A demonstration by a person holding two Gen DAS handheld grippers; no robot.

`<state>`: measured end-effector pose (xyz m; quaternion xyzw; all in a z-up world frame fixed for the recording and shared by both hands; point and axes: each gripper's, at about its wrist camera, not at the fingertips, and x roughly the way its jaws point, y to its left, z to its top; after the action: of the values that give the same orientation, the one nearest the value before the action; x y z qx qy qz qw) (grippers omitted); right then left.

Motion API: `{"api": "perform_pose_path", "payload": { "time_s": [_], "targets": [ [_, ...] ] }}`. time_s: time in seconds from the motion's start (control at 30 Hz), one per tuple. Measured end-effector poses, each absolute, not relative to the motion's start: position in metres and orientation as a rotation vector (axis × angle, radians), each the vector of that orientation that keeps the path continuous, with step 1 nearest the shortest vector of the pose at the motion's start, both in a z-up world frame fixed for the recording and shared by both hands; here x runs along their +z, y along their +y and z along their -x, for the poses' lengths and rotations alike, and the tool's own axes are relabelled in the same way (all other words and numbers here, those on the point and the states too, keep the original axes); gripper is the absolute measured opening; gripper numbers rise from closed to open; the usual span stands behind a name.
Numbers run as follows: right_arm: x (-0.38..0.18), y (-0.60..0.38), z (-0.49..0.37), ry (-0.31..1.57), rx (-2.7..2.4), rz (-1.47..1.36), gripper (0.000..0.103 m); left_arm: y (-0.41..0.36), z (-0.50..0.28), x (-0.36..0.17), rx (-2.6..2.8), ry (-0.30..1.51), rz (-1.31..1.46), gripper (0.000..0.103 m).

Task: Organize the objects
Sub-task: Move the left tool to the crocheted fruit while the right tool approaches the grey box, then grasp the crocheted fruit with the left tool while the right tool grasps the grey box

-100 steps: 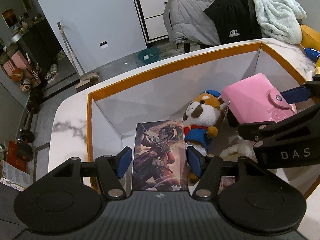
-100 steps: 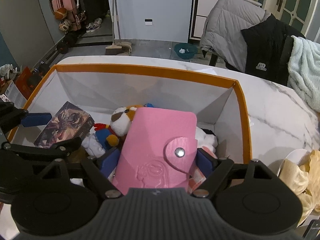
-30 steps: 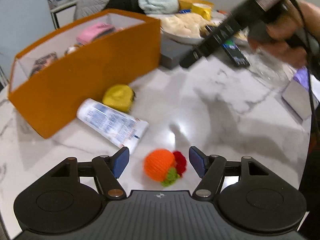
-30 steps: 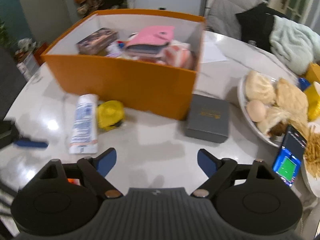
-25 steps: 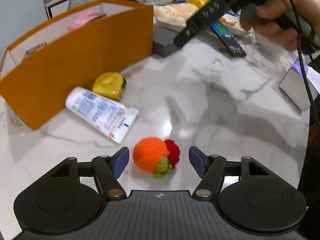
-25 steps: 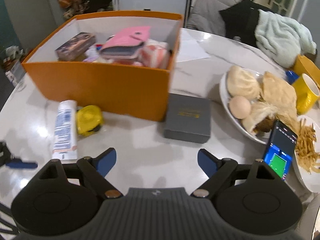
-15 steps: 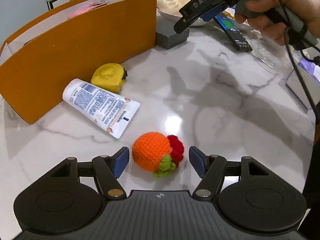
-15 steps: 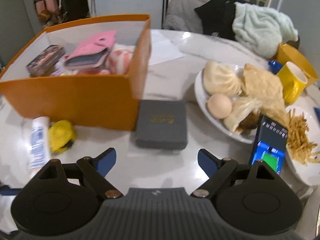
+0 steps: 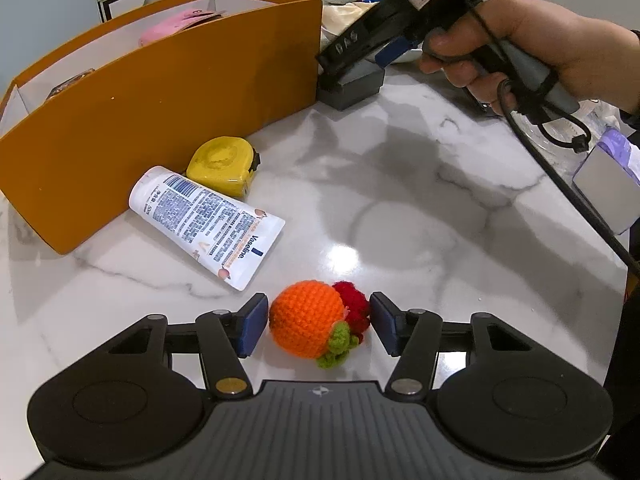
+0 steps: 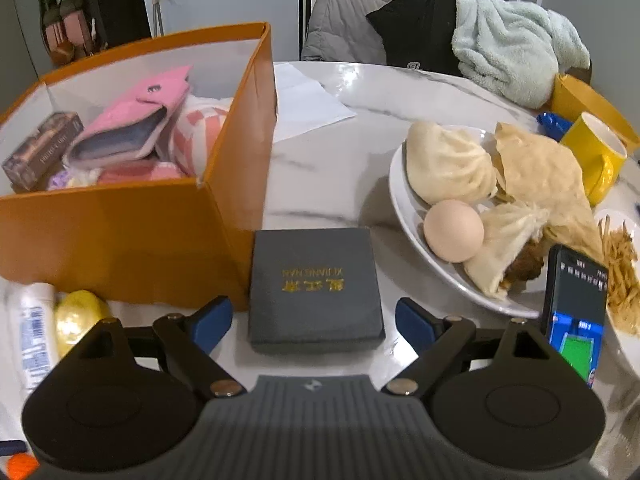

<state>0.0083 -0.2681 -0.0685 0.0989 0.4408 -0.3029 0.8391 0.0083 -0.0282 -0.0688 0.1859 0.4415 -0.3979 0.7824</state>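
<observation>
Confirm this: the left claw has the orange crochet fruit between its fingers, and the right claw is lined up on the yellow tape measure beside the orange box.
One error: the right claw is lined up on the dark grey box, not the tape measure, as the right wrist view shows. Its jaws are closing. The left claw does have the crochet fruit between its fingers.

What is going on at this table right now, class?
A person is tidying loose things into the orange box, holding a gripper in each hand. The left gripper is closing around the crocheted orange toy on the marble table; its pads are not yet pressing. The right gripper is closing around the grey box beside the orange box, with gaps on both sides. A lotion tube and yellow tape measure lie outside.
</observation>
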Motion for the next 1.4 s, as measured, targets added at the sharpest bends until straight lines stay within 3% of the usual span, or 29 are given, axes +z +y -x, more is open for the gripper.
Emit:
{"api": "perform_pose_path", "payload": {
  "time_s": [0.3,0.77,1.4],
  "targets": [
    [-0.065,-0.258,0.007,1.078,-0.575,-0.234,0.076,-0.017,-0.012,-0.067,-0.844,0.954,-0.398,0.063],
    [-0.066,-0.162,0.026,1.237,-0.112,0.009,0.076,-0.012,-0.012,-0.071,-0.807,0.963,-0.415,0.064],
    [-0.085,-0.160,0.011,1.215,-0.135,-0.016,0.078,-0.011,-0.016,-0.071,-0.818,0.976,-0.407,0.063]
  ]
}}
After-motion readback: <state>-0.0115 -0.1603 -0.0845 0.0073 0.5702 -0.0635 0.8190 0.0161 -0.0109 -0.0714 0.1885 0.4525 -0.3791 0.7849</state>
